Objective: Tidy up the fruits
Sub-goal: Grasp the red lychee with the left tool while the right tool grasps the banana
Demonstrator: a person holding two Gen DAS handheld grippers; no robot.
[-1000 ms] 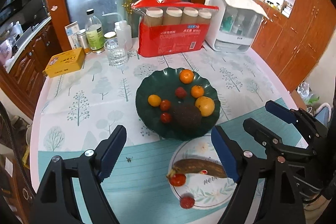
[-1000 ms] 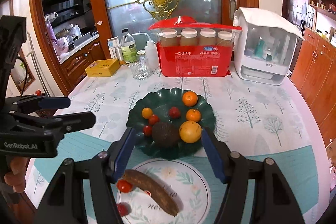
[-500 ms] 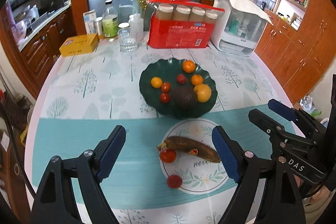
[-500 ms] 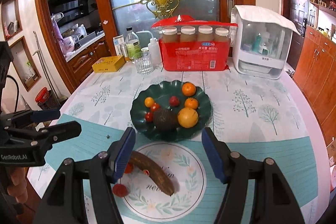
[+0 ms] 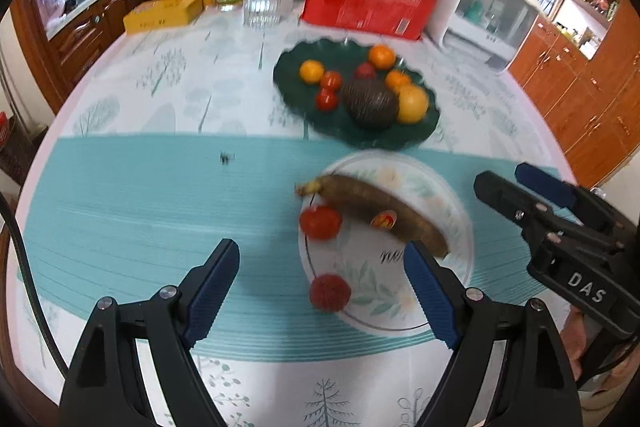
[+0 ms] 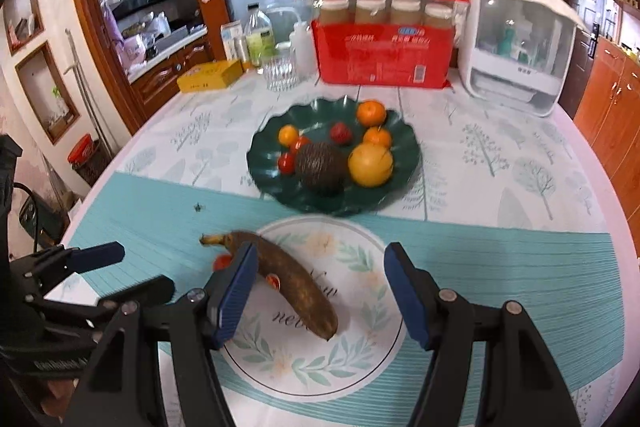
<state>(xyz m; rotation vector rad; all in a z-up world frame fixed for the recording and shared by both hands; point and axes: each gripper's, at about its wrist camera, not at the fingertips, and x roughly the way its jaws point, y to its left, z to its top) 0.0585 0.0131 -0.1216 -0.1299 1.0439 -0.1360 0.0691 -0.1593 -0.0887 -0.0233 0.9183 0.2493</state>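
A white floral plate [image 5: 452,211] [image 6: 360,311] near the table's front holds a brown overripe banana [image 5: 384,215] [image 6: 296,287], a red tomato [image 5: 321,222] and a red lychee-like fruit [image 5: 330,291]. Behind it a dark green plate [image 5: 304,67] [image 6: 264,163] holds oranges, small tomatoes, a dark avocado [image 5: 370,103] [image 6: 322,167] and a yellow-orange fruit [image 6: 370,165]. My left gripper [image 5: 322,291] is open and empty, over the white plate's left part. My right gripper [image 6: 318,291] is open and empty above the banana.
At the table's back stand a red pack of paper cups [image 6: 382,51], a white dispenser box [image 6: 516,43], a glass [image 6: 280,73], bottles [image 6: 258,35] and a yellow box [image 6: 210,77]. A small dark speck [image 5: 226,157] lies on the teal cloth.
Both grippers have pulled back and come lower towards the near edge, so the white plate now lies between their open fingers. The fruits have not moved.
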